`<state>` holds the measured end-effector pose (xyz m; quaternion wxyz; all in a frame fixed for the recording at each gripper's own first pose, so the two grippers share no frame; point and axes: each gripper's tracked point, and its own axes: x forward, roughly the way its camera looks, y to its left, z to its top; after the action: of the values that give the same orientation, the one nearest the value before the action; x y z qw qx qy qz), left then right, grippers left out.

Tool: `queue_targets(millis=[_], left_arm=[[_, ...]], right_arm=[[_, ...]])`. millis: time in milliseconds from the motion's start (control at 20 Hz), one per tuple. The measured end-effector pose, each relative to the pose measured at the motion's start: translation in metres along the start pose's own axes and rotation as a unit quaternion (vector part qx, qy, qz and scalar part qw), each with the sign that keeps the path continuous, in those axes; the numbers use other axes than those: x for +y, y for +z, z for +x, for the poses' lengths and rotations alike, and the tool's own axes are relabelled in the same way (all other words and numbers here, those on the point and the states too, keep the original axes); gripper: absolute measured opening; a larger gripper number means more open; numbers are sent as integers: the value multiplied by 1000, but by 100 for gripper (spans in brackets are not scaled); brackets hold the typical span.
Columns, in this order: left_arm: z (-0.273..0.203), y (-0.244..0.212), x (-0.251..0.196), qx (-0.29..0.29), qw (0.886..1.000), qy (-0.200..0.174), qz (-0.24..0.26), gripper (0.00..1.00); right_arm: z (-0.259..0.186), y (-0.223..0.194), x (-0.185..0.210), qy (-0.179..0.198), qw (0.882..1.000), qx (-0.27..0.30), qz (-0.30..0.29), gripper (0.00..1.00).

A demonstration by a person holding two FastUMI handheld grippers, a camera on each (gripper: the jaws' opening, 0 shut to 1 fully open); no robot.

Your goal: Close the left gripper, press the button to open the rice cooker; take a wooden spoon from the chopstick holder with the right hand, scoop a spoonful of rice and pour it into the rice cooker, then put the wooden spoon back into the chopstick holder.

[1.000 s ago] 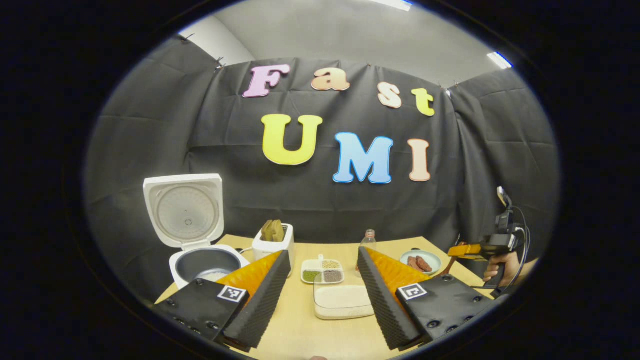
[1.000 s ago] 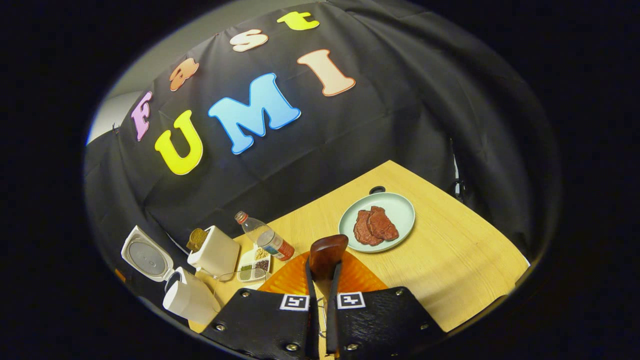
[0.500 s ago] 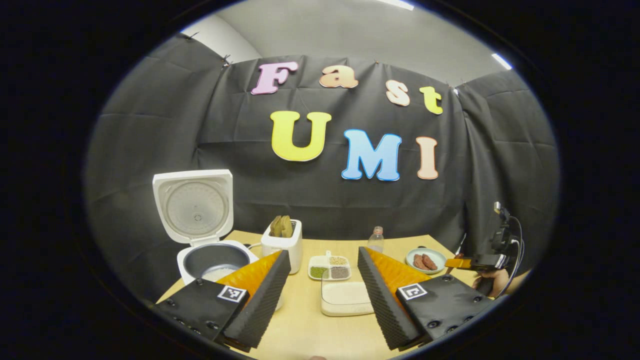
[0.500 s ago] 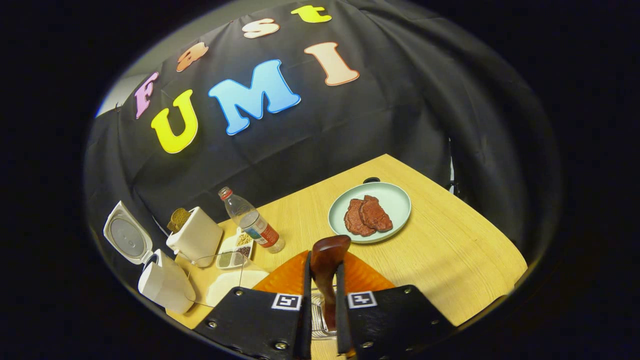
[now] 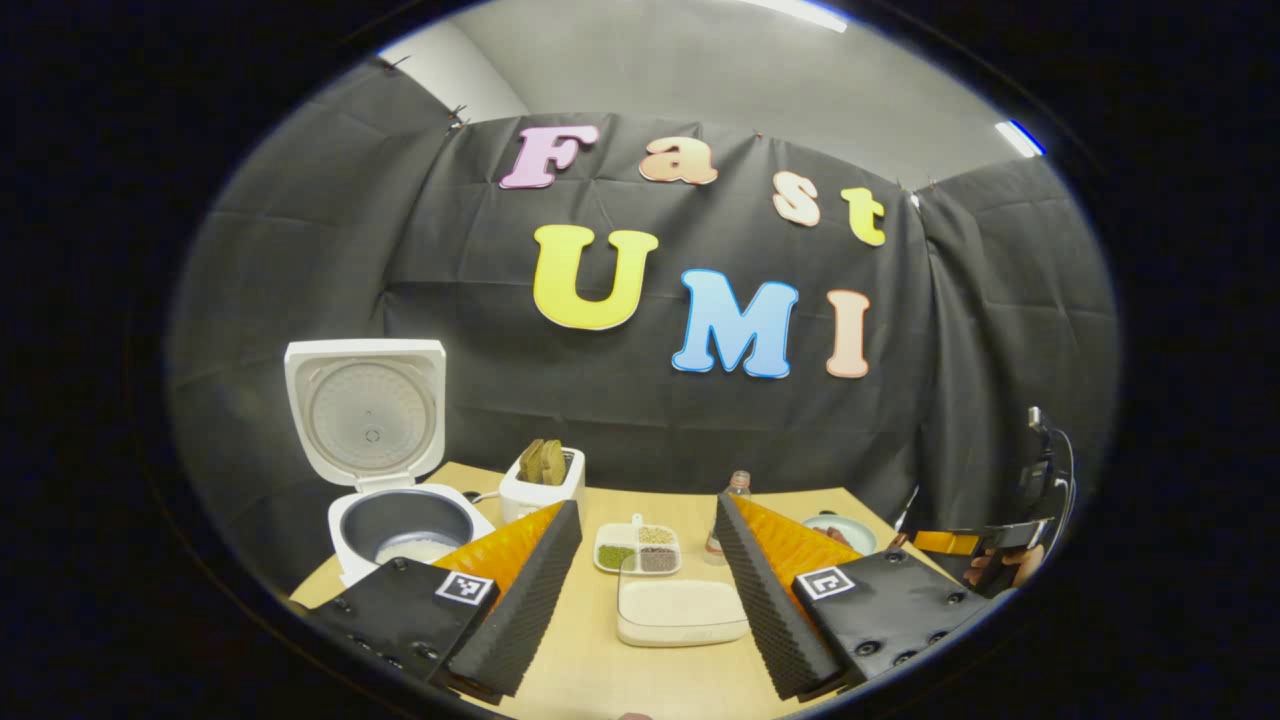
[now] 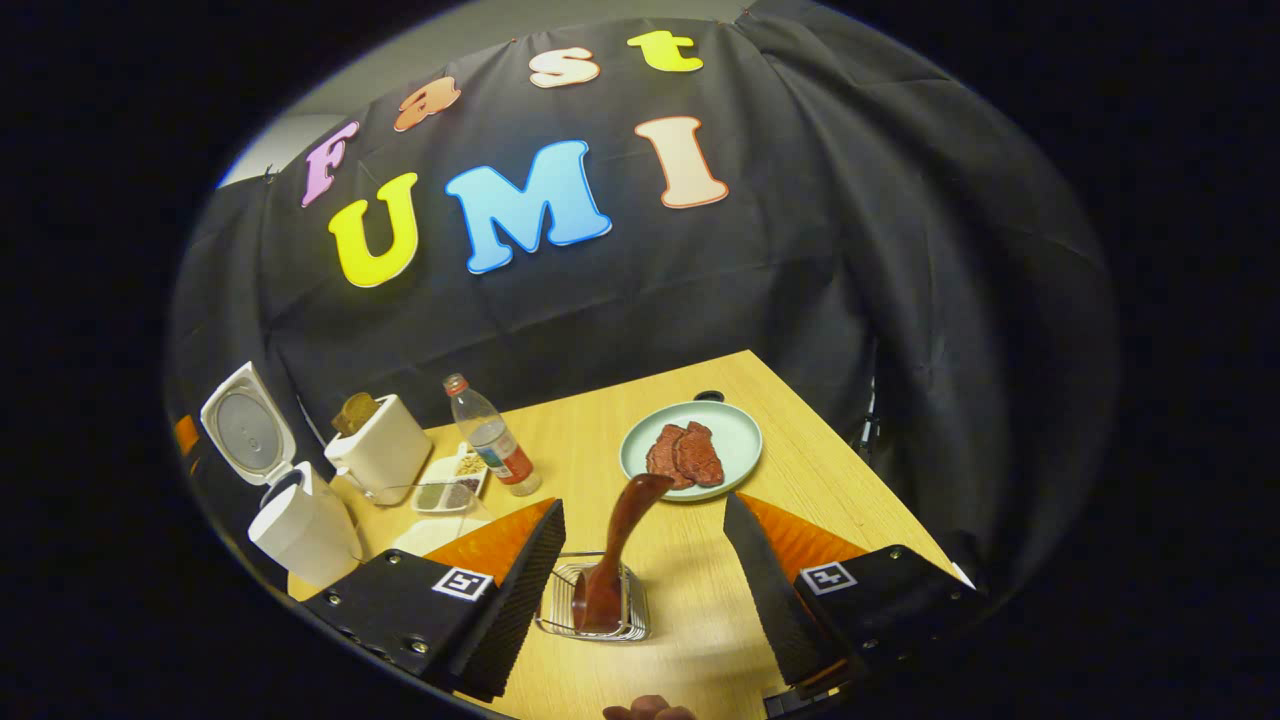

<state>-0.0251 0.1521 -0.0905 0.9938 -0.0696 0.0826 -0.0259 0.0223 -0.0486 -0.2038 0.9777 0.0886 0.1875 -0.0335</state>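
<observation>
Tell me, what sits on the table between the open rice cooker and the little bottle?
In the left gripper view, between the rice cooker and the bottle stand a white toaster and a small divided dish of grains.

White rice cooker (image 5: pixel 375 470), reddish-brown wooden spoon (image 6: pixel 618 540), pale green plate (image 6: pixel 735 440).

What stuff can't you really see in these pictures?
- Rice cooker pot, left gripper view: a left gripper finger hides part of it, so how much rice is inside is unclear.
- Wooden spoon bowl, right gripper view: down inside the wire chopstick holder, partly hidden.
- Plate, left gripper view: a finger covers most of it.
- Bottle label: too small.
</observation>
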Motion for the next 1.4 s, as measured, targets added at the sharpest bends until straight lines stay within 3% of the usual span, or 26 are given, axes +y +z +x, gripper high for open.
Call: queue_targets(millis=[350, 600, 700, 750, 1150, 1350, 1400], left_arm=[[19, 76, 98, -44, 996, 74, 2, 94], [57, 117, 173, -39, 993, 116, 9, 92], [75, 132, 203, -36, 990, 136, -2, 95], [84, 139, 216, -38, 989, 141, -11, 92], [151, 187, 331, -30, 974, 223, -6, 94], [178, 190, 374, -13, 965, 262, -32, 92], [183, 185, 381, -5, 963, 267, -35, 97]], right_arm=[[-40, 77, 56, 46, 996, -74, -8, 96], [-38, 96, 92, 76, 994, -78, -11, 95], [-37, 98, 100, 79, 994, -79, -20, 96], [-37, 97, 104, 82, 993, -77, -25, 96], [-35, 104, 105, 63, 995, -72, -34, 96], [-34, 107, 100, 49, 996, -74, -31, 96], [-34, 106, 98, 47, 996, -74, -27, 96]])
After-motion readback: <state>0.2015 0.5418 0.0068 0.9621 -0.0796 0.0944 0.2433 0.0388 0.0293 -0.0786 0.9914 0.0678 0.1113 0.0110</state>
